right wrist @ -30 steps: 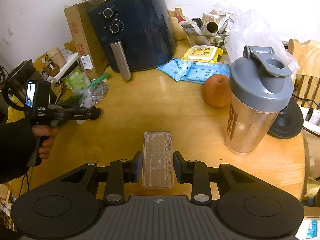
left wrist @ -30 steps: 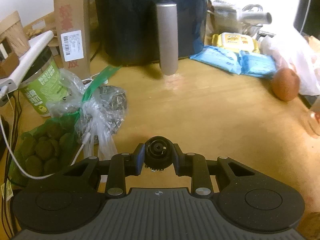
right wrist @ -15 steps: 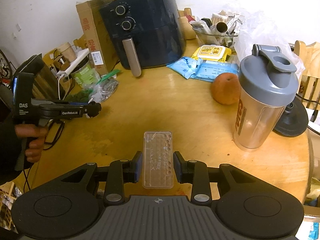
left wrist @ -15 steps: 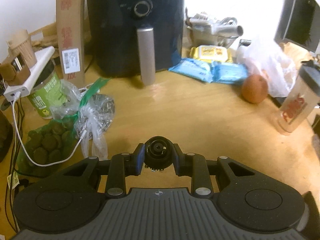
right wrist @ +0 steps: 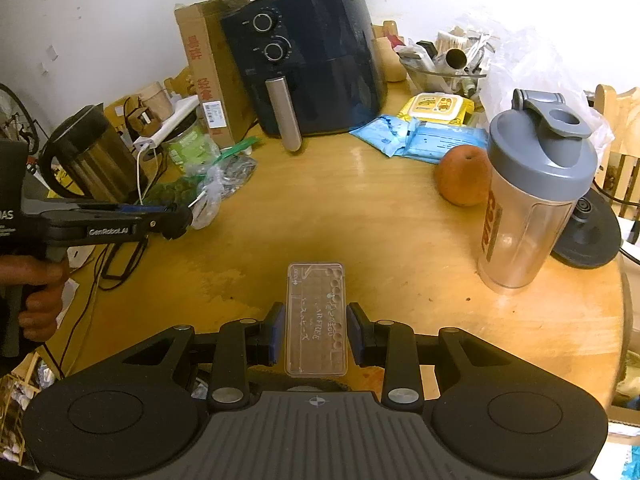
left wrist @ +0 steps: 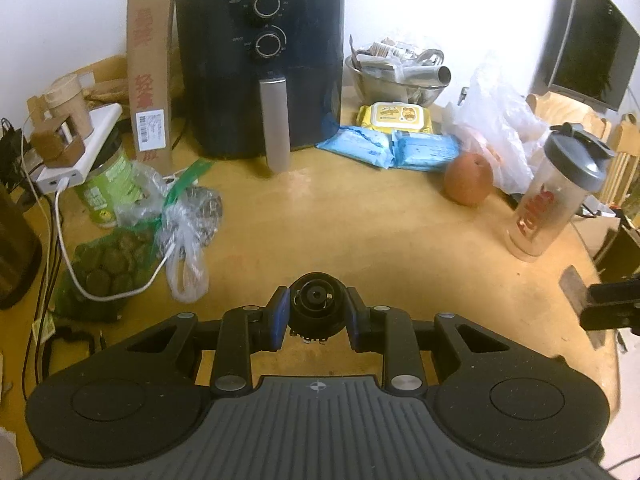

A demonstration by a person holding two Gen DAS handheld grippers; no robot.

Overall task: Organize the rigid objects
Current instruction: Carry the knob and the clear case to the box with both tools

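Observation:
My left gripper (left wrist: 316, 314) is shut on a small black round part (left wrist: 317, 304) with short pins on its underside, held above the wooden table (left wrist: 360, 232). From the right wrist view that same left gripper (right wrist: 176, 222) hangs over the table's left side, a hand gripping its handle. My right gripper (right wrist: 316, 332) is shut on a clear flat plastic case (right wrist: 316, 320) with rows of round holes, held lengthwise above the table's near part. At the right edge of the left wrist view, part of the right gripper's black body shows.
A dark air fryer (right wrist: 304, 60) and a tall cardboard box (right wrist: 204, 76) stand at the back. Bags of food (left wrist: 132, 236), a green jar (left wrist: 108, 188) and cables crowd the left, beside a kettle (right wrist: 88, 156). Blue packets (left wrist: 392, 148), an orange fruit (right wrist: 462, 176) and a shaker bottle (right wrist: 532, 200) sit right.
My left gripper has risen and pulled back with the black part, so more of the table and the shaker bottle come into its view. The right gripper has shifted only slightly with the case.

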